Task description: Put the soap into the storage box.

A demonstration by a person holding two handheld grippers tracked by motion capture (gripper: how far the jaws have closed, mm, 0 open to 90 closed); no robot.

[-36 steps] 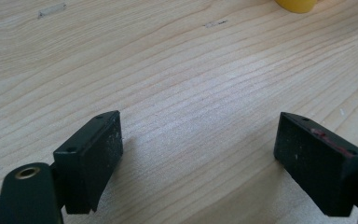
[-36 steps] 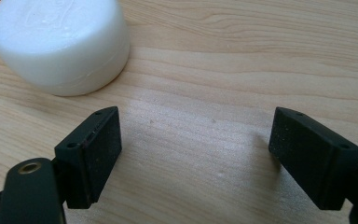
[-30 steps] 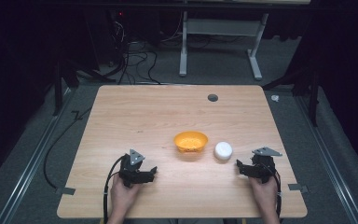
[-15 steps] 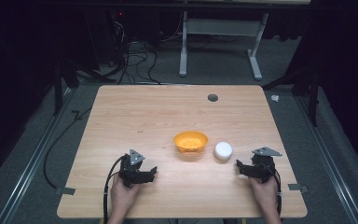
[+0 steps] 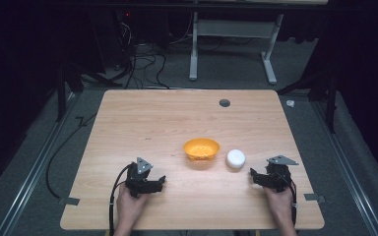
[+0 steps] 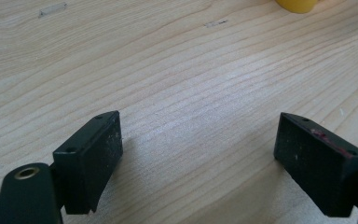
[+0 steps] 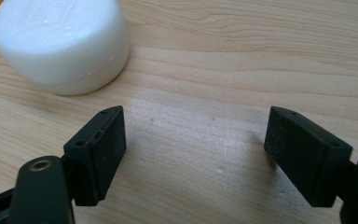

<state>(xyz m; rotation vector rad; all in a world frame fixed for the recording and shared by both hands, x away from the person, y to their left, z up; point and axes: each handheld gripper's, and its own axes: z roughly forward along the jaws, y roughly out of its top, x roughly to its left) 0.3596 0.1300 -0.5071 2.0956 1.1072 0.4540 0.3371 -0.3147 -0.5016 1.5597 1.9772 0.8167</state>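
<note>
An orange bowl [image 5: 201, 148] stands on the wooden table [image 5: 177, 118], a little in front of its middle. Just right of it lies a white round puck-like lid [image 5: 236, 158], seen close up in the right gripper view [image 7: 60, 42]. My right gripper [image 5: 254, 177] rests low near the front right and points left toward the lid. Its jaws have just been closing; they stand open [image 7: 193, 154] over bare wood with nothing between them. My left gripper [image 5: 161, 181] sits at the front left, open [image 6: 198, 158] and empty, pointing toward the bowl [image 6: 298, 4].
A dark round hole [image 5: 224, 103] marks the table's far right part. Bits of tape [image 5: 69, 200] stick out at the front corners. Beyond the table are a white desk frame [image 5: 231, 44] and cables on a dark floor.
</note>
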